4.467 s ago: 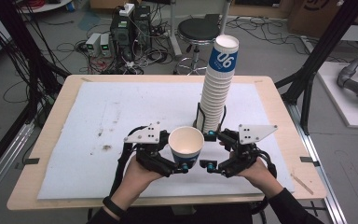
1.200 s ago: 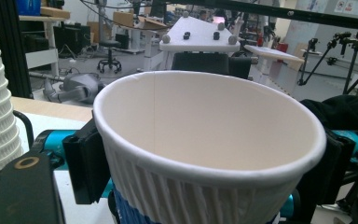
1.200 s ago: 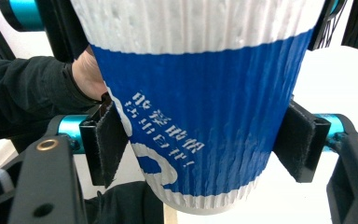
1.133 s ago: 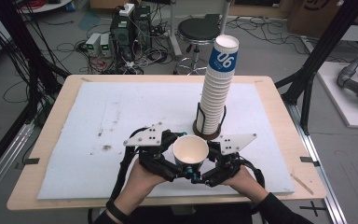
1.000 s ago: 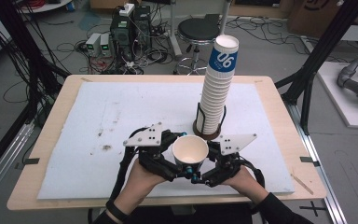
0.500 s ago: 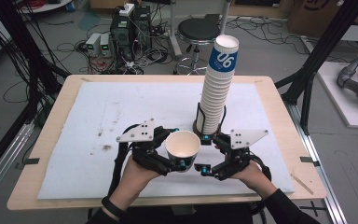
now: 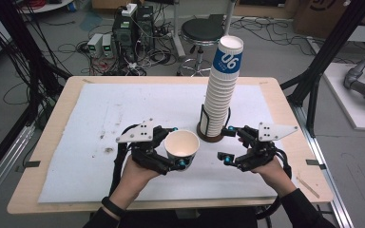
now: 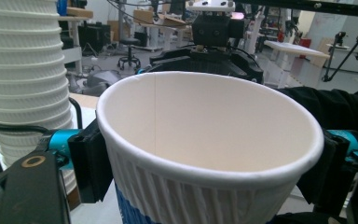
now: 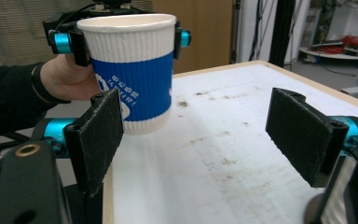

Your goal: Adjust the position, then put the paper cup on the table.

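Observation:
A white ribbed paper cup (image 7: 181,144) with a blue band is held upright just above the white mat, and my left gripper (image 7: 179,146) is shut on its sides below the rim. In the left gripper view the cup's open mouth (image 8: 205,140) is close, with a pad on each side. My right gripper (image 7: 227,144) stands to the cup's right, apart from it; its jaws have just been opening and nothing is between them. From the right gripper view, the cup (image 9: 130,70) shows beyond the spread pads (image 9: 303,135).
A tall stack of the same cups (image 7: 221,90) stands in a dark ring holder (image 7: 211,135) just behind my right gripper. The white mat (image 7: 100,118) has brown stains at its left. The table's front edge lies near the person's forearms.
My right gripper let go of the cup, opened, and moved off to the right. My left gripper kept the cup and shifted slightly left and away.

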